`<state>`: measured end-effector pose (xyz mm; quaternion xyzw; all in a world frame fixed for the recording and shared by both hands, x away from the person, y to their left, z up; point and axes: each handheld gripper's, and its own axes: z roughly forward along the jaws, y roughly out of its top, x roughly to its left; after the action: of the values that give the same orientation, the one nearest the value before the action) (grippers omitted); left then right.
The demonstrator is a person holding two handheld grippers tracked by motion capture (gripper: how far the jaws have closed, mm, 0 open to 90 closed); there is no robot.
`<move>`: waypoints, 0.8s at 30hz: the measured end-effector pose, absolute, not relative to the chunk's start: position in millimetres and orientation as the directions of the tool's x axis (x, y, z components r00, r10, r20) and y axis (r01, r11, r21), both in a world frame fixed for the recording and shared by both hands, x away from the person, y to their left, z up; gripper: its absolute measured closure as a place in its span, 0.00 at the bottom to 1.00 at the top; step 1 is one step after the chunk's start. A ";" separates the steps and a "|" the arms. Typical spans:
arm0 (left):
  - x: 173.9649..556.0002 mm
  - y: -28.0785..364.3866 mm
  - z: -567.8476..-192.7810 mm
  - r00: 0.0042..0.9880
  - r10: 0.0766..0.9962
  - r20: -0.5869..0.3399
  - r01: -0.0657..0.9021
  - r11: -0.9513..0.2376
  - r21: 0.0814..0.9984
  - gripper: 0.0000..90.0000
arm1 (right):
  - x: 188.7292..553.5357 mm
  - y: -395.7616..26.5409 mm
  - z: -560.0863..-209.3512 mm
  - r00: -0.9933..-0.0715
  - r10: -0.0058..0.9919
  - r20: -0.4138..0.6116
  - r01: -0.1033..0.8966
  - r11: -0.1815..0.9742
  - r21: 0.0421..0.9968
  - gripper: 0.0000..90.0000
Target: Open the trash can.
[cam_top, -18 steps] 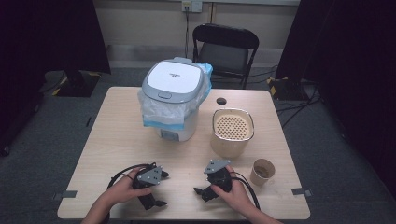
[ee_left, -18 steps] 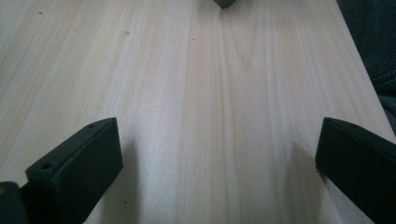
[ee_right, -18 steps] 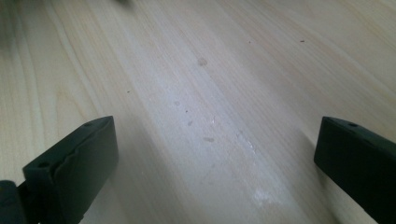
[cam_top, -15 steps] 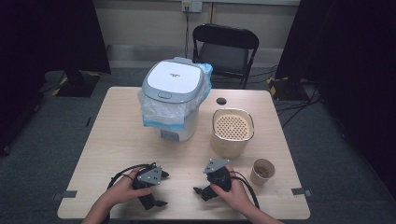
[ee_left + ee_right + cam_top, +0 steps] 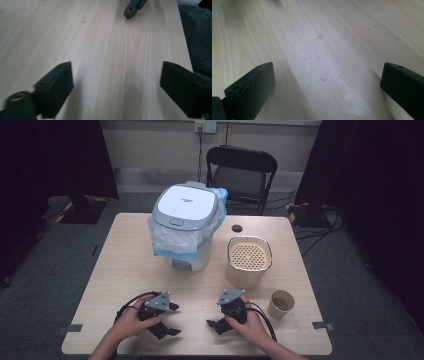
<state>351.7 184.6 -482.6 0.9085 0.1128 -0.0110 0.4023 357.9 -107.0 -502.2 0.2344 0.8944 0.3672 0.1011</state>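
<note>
Resting both grippers on table near front edge. Left gripper: jaws apart, nothing between. Right gripper: jaws wide apart, nothing between. Jaws point toward each other. Cup stands just right of right hand, apart from it; right gripper nearer. Bin and strainer pot farther back, well apart.

Landmark: white bin with bagged rim, at worktop centre-back. Left of bin: bare wood to the edge, open passage. Right of bin: perforated beige canister just beside, narrow gap between. Paper cup further right-front. In front of bin: clear strip, ending at left gripper and right gripper, fingers apart.
</note>
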 end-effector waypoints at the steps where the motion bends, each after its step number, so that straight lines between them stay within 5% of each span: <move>1: 351.7 185.3 -479.4 0.971 0.211 -0.116 0.227 -0.645 0.729 0.22 | 357.9 -107.0 -502.3 -0.870 0.493 -0.008 0.346 0.620 0.705 0.00; 24: 376.3 194.2 -395.3 0.947 0.293 -0.128 0.281 -0.574 0.769 0.18 | 358.0 -107.1 -502.2 -0.871 0.492 -0.006 0.345 0.620 0.704 0.00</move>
<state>376.3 194.2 -395.3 0.8870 0.1619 0.0067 0.4324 358.0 -107.1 -502.2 0.2339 0.8946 0.3676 0.0996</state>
